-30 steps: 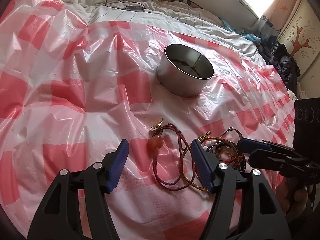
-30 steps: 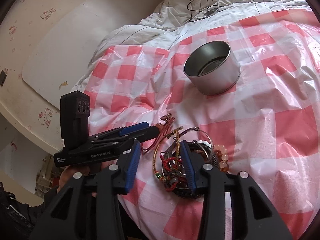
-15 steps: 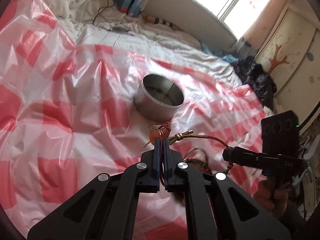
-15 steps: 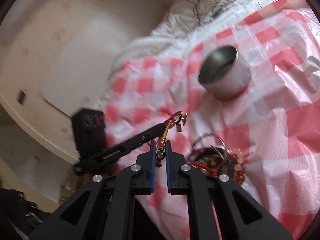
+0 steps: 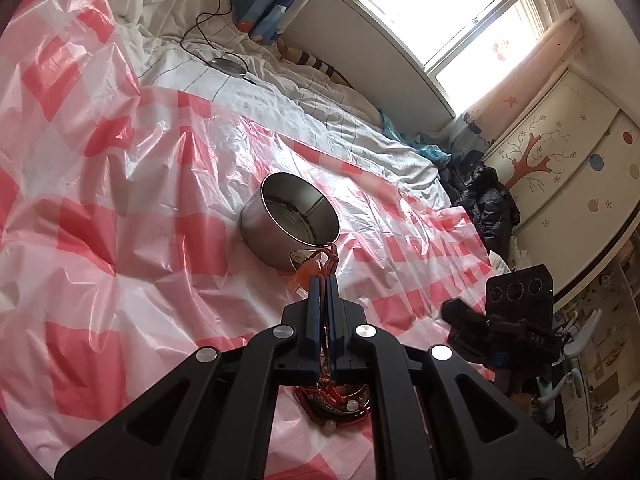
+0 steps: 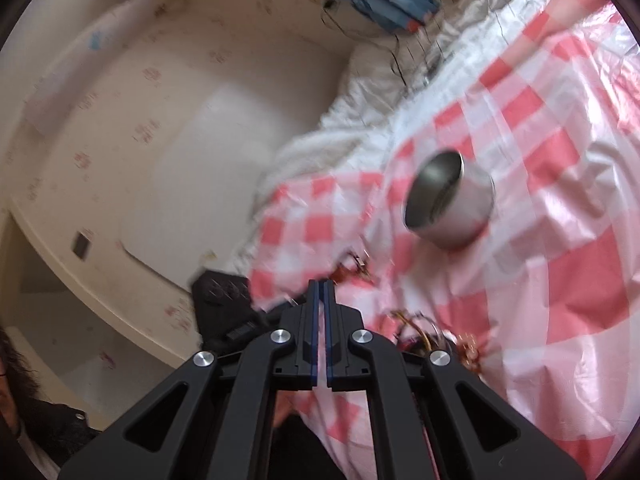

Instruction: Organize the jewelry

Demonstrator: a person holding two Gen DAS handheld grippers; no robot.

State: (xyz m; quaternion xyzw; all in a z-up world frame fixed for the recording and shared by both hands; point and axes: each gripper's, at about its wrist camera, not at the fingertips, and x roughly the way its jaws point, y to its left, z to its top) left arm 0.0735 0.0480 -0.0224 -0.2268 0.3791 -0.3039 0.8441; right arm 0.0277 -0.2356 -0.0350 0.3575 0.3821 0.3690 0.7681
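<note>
My left gripper (image 5: 320,280) is pinched on a red cord bracelet (image 5: 316,266) with an orange bead, its loops bunched just past my fingertips. Right behind it sits the round steel tin (image 5: 288,228), open and upright. The tangled jewelry pile (image 5: 340,404) lies underneath my gripper.

Surface: bed (image 5: 280,92), rumpled white quilt with thin grid lines.
Cover: red-and-white checked plastic sheet (image 5: 120,200), wrinkled, spread over the quilt.
On sheet: round metal tin (image 5: 280,236), open, near centre; jewelry pile (image 5: 336,400) at 6 o'clock from it.
On quilt: small round disc with cable (image 5: 228,66), 11 o'clock of tin.
</note>
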